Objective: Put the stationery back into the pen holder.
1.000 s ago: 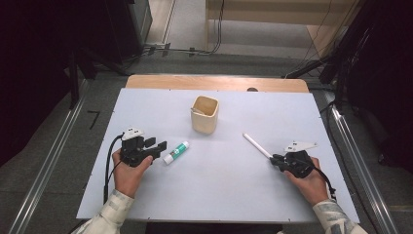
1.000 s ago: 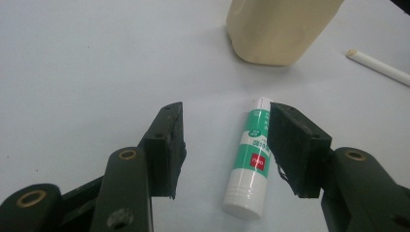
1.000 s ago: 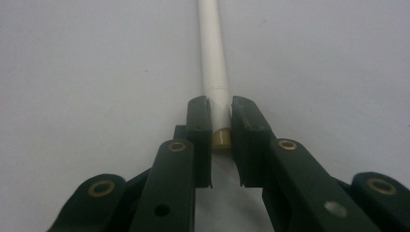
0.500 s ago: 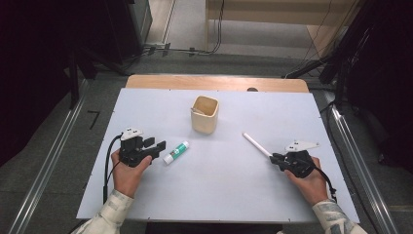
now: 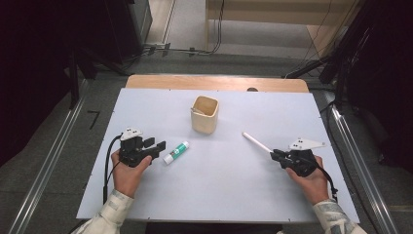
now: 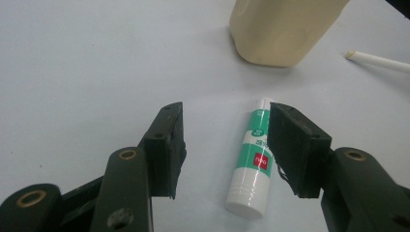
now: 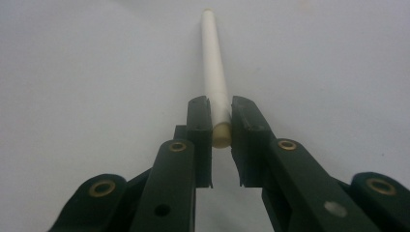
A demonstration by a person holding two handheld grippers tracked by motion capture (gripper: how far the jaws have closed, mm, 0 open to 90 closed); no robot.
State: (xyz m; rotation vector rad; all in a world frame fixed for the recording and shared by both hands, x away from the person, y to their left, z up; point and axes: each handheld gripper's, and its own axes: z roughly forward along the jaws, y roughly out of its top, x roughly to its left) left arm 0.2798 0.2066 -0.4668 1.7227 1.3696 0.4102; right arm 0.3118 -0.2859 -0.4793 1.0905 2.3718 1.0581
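White surface (image 5: 146,195) on a wooden-edged bench, dark floor and cabling behind. Work judged at an early stage: likely loading of loose items into the beige cup (image 5: 204,114), standing upright at centre rear; something pale possibly inside already, not clear enough to confirm. Right hand-held gripper (image 7: 221,126) clenched on the near end of a white stick (image 7: 214,67), stick low over the surface, pointing towards the cup. Left hand-held gripper (image 6: 225,145) released, jaws half apart, glue stick (image 6: 252,159) lying flat just beside the right pad, not gripped. Remaining: stick delivery, glue stick pickup and delivery. No obstruction between either item and the cup.
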